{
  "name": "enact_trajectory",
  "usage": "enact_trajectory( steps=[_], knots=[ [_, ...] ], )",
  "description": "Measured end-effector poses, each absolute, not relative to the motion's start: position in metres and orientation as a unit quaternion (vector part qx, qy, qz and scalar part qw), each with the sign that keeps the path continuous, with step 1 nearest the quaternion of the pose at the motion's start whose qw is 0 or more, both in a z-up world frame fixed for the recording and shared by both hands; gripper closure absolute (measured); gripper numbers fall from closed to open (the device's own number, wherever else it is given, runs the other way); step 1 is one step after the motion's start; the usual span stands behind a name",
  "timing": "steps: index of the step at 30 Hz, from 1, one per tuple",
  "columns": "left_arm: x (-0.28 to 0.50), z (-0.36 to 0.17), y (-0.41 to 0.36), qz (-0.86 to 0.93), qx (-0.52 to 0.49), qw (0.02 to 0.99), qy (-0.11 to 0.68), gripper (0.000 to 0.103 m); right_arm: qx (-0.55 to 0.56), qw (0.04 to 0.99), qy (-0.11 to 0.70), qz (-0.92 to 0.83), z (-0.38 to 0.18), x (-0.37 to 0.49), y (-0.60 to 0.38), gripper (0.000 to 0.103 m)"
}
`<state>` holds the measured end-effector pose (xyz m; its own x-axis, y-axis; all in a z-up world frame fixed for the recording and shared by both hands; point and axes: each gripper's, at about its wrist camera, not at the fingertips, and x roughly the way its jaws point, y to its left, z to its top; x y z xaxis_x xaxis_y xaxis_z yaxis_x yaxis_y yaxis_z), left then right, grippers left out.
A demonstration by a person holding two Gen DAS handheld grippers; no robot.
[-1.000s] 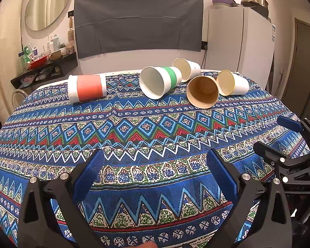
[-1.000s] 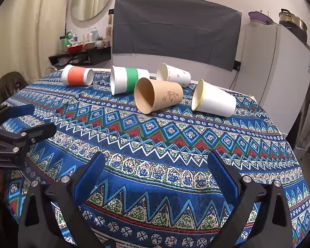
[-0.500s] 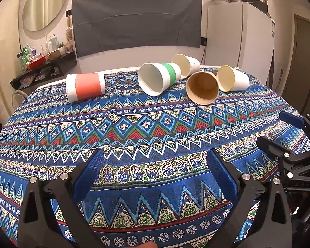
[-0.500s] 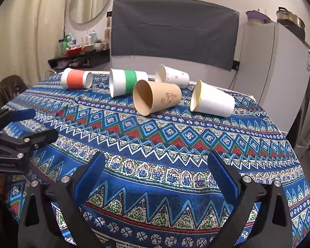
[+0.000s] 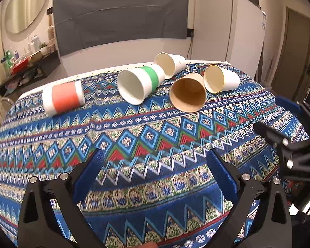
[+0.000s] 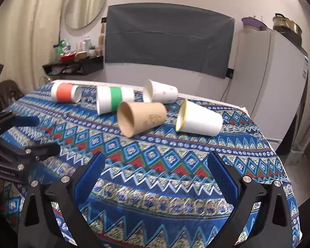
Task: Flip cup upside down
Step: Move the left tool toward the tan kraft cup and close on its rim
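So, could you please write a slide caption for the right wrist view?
Open right gripper faces five paper cups lying on their sides on a patterned tablecloth.

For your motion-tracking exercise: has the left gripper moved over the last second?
Yes. In its own view the brown paper cup and the patterned tablecloth loom larger than before, so the open left gripper has advanced toward the cups.

Five cups lie on their sides on the tablecloth (image 5: 134, 136), toward its far half. Seen from the left wrist camera, from left to right: the banded cup (image 5: 63, 98) alone, then the second banded cup (image 5: 139, 84), the kraft cup (image 5: 187, 95) and the plain cup (image 5: 221, 78) — the patterned cup (image 5: 169, 64) lies behind them. The fridge (image 5: 227, 26) stands behind the table, at right.
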<state>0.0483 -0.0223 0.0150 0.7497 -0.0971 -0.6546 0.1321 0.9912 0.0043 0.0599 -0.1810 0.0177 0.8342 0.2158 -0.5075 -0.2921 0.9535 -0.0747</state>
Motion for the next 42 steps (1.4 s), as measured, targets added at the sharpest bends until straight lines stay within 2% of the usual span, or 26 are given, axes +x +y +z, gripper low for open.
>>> enact_trajectory(
  steps=[10,19,28,34,37,39,40,41,42],
  knots=[
    [0.098,0.023,-0.056,-0.104,0.039,0.914,0.391,0.006,-0.04,0.959,0.269,0.079,0.027,0.11,-0.224,0.008],
    [0.138,0.012,-0.092,-0.135,0.086,0.895,0.417,0.006,-0.015,0.946,0.321,0.047,0.014,0.14,-0.254,0.008],
    [0.167,0.0,-0.107,-0.179,0.036,0.883,0.432,0.006,0.011,0.939,0.343,0.036,0.006,0.156,-0.274,0.008],
    [0.191,-0.008,-0.107,-0.187,-0.005,0.875,0.447,0.013,0.006,0.933,0.357,0.042,0.0,0.161,-0.269,0.008],
    [0.201,-0.012,-0.107,-0.181,-0.014,0.875,0.448,0.03,0.005,0.933,0.356,0.044,-0.001,0.161,-0.267,0.008],
    [0.207,-0.015,-0.107,-0.18,-0.019,0.87,0.458,0.057,0.006,0.932,0.359,0.046,-0.002,0.162,-0.266,0.008],
    [0.209,-0.018,-0.107,-0.187,-0.022,0.865,0.465,0.065,0.007,0.932,0.36,0.048,-0.003,0.163,-0.265,0.008],
    [0.21,-0.019,-0.106,-0.189,-0.018,0.865,0.465,0.079,0.007,0.931,0.362,0.048,-0.004,0.163,-0.265,0.008],
    [0.209,-0.019,-0.106,-0.189,-0.015,0.867,0.461,0.084,0.007,0.931,0.363,0.047,-0.006,0.163,-0.265,0.008]
  ],
)
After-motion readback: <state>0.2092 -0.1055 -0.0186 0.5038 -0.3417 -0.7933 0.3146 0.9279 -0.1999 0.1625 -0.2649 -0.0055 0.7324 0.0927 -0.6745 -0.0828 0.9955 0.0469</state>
